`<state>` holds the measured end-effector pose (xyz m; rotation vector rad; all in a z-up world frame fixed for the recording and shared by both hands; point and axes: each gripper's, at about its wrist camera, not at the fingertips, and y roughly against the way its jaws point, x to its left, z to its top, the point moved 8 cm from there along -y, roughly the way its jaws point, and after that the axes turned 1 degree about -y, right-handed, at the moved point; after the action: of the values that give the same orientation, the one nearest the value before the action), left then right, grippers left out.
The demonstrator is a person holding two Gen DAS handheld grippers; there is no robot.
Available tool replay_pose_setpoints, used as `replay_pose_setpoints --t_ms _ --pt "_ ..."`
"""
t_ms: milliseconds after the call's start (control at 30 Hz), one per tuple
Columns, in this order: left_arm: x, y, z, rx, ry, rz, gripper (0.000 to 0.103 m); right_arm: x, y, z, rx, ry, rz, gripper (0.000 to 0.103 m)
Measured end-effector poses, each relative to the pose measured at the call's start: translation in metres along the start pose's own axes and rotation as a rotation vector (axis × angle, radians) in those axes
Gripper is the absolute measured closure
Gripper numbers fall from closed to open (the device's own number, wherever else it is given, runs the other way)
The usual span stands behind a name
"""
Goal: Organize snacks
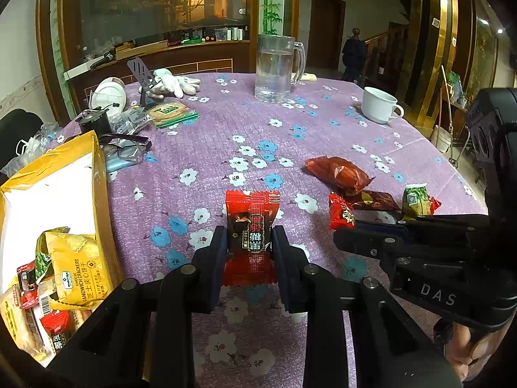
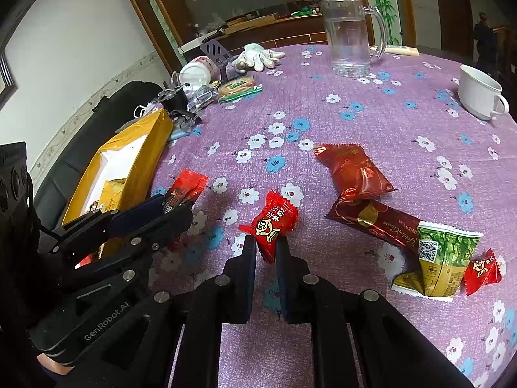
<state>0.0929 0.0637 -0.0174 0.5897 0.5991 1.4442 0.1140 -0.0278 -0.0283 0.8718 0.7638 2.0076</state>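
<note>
My left gripper [image 1: 248, 242] is shut on a red and black candy packet [image 1: 252, 226] and holds it above the purple flowered tablecloth [image 1: 226, 142]. My right gripper [image 2: 266, 249] is shut on a small red milk candy [image 2: 271, 223], also above the cloth. The yellow snack box [image 1: 97, 168] lies open at the left with cracker packs and candies inside; it also shows in the right wrist view [image 2: 152, 148]. On the cloth lie a red puffed packet [image 2: 355, 168], a dark red wafer bar [image 2: 381, 223], a green pea packet [image 2: 442, 258] and another red candy [image 2: 483, 271].
A glass mug of water [image 1: 278, 68] and a white cup [image 1: 379, 105] stand at the back. White gloves [image 1: 174, 82], a biscuit pack [image 1: 171, 113], a phone stand, glasses and clutter sit at the back left. The table edge curves away on the right.
</note>
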Motion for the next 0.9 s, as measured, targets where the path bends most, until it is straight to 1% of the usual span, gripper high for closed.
replay_pose_setpoints --t_ms 233,500,600,700,833,900 --pt "0.001 0.002 0.001 -0.007 0.008 -0.005 0.078 0.001 0.002 0.001 -0.013 -0.002 0.0 0.09" --pt "0.004 0.009 0.007 -0.034 0.033 -0.019 0.078 0.005 0.006 0.006 -0.047 0.006 0.006 0.09" --pt "0.007 0.013 0.009 -0.04 0.047 -0.026 0.078 0.005 0.006 0.007 -0.047 -0.017 0.005 0.09" --pt "0.011 0.02 0.012 -0.049 0.064 -0.037 0.078 0.007 0.007 0.009 -0.039 -0.047 0.014 0.09" --pt "0.024 0.032 0.017 -0.073 0.095 -0.05 0.078 0.018 0.015 0.014 -0.053 -0.041 0.003 0.09" --pt "0.033 0.039 0.018 -0.086 0.113 -0.047 0.078 0.027 0.017 0.017 -0.055 -0.045 0.02 0.09"
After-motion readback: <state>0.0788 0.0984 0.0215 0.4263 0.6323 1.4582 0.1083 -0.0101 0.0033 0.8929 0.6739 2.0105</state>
